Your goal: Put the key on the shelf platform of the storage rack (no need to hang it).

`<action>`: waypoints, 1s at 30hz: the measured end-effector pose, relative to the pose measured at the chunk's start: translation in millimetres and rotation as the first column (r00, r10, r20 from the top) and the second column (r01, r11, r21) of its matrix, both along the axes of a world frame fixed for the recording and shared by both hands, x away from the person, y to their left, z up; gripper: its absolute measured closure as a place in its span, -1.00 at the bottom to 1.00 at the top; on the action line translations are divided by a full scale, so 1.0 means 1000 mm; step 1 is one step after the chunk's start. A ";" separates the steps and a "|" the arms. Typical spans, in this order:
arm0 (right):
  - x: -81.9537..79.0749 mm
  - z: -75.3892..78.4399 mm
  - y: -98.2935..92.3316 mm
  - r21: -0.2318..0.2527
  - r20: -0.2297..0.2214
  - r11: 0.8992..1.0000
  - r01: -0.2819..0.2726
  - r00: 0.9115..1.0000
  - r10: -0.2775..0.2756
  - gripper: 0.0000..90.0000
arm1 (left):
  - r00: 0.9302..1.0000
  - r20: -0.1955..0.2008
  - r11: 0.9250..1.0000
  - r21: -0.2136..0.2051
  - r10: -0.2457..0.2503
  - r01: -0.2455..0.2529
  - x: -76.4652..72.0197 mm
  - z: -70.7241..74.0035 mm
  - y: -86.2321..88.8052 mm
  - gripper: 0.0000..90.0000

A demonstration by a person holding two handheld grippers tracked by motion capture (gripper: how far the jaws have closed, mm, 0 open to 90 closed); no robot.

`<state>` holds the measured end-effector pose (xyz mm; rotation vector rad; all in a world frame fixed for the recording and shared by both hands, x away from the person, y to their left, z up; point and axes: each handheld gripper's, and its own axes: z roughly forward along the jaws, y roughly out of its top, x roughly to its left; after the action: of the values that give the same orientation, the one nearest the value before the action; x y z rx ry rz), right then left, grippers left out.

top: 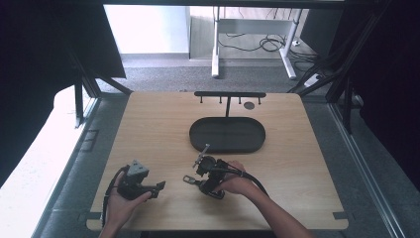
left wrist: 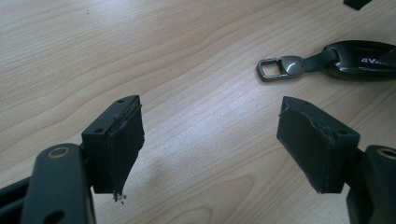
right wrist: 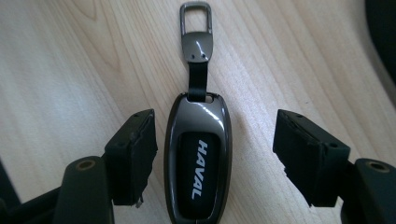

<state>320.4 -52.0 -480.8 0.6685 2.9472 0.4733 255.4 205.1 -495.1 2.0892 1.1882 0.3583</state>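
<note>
Between the right gripper's (right wrist: 212, 158) parted fingers (right wrist: 133, 156) a key fob (right wrist: 198, 163) is seen flat on the table (right wrist: 60, 70), touched by neither pad. Left gripper (left wrist: 219, 149) is held wide, with nothing between its fingers; the fob lies well beyond them.

The left gripper (top: 159, 187) rested low at the person's left, jaws spread wide, pads facing inward; the right gripper (top: 198, 179) pointed leftward, tilted down, its jaws parted
</note>
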 end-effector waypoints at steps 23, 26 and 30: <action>0.003 -0.026 -0.001 -0.057 -0.043 0.998 -0.005 0.999 0.003 -0.18 | 1.000 -0.005 1.000 0.020 0.003 -0.003 0.001 -0.003 -0.003 -0.49; 0.002 -0.026 -0.001 -0.053 -0.043 0.999 -0.004 0.999 0.002 -0.07 | 1.000 -0.006 1.000 0.025 -0.001 0.002 0.001 -0.003 -0.003 -0.49; 0.002 -0.025 -0.002 -0.054 -0.042 0.999 -0.008 0.999 0.005 0.05 | 1.000 -0.003 1.000 0.023 -0.002 0.002 0.000 -0.003 -0.005 -0.48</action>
<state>322.8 -53.8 -505.6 0.6711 2.9903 0.3837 255.7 200.6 -497.7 2.1118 1.1887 0.3696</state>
